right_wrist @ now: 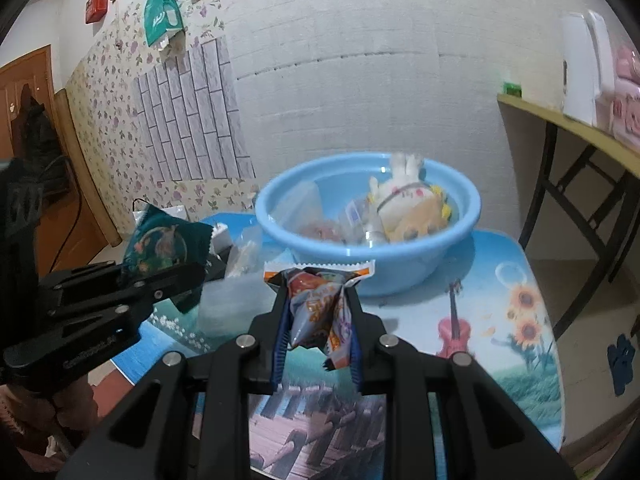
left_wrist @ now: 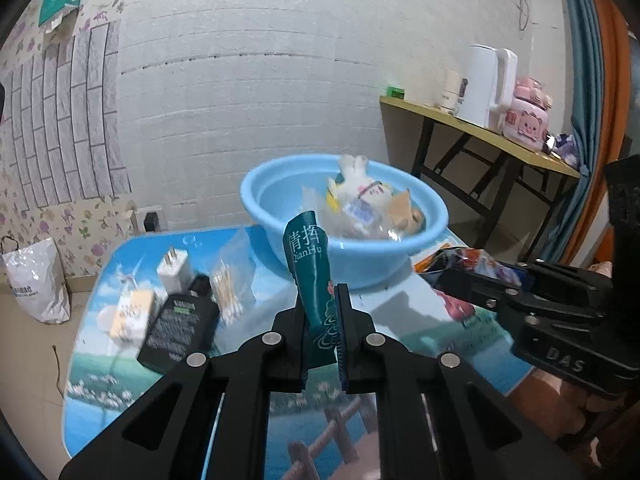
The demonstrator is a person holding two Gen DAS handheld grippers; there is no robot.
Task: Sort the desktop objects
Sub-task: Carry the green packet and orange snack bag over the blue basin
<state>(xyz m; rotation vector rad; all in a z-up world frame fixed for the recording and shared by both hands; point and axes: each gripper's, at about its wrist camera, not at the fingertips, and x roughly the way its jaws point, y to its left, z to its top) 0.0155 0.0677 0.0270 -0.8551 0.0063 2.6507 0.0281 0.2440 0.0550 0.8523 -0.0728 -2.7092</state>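
My left gripper (left_wrist: 322, 300) is shut on a dark green packet (left_wrist: 310, 264) with white letters, held above the table in front of the blue basin (left_wrist: 280, 200). It shows at the left of the right wrist view (right_wrist: 160, 240). My right gripper (right_wrist: 318, 300) is shut on an orange and purple snack bag (right_wrist: 320, 304), also short of the basin (right_wrist: 460, 216). The snack bag shows at the right of the left wrist view (left_wrist: 472, 262). The basin holds a white plush rabbit (left_wrist: 360, 184), a clear bag and small packets.
On the picture-printed table (left_wrist: 400, 320) lie a white plug (left_wrist: 176, 268), a black box (left_wrist: 180, 328), a yellow-white packet (left_wrist: 132, 316) and a bag of cotton swabs (left_wrist: 230, 292). A side table (left_wrist: 480, 128) with a white kettle (left_wrist: 488, 84) stands at the right.
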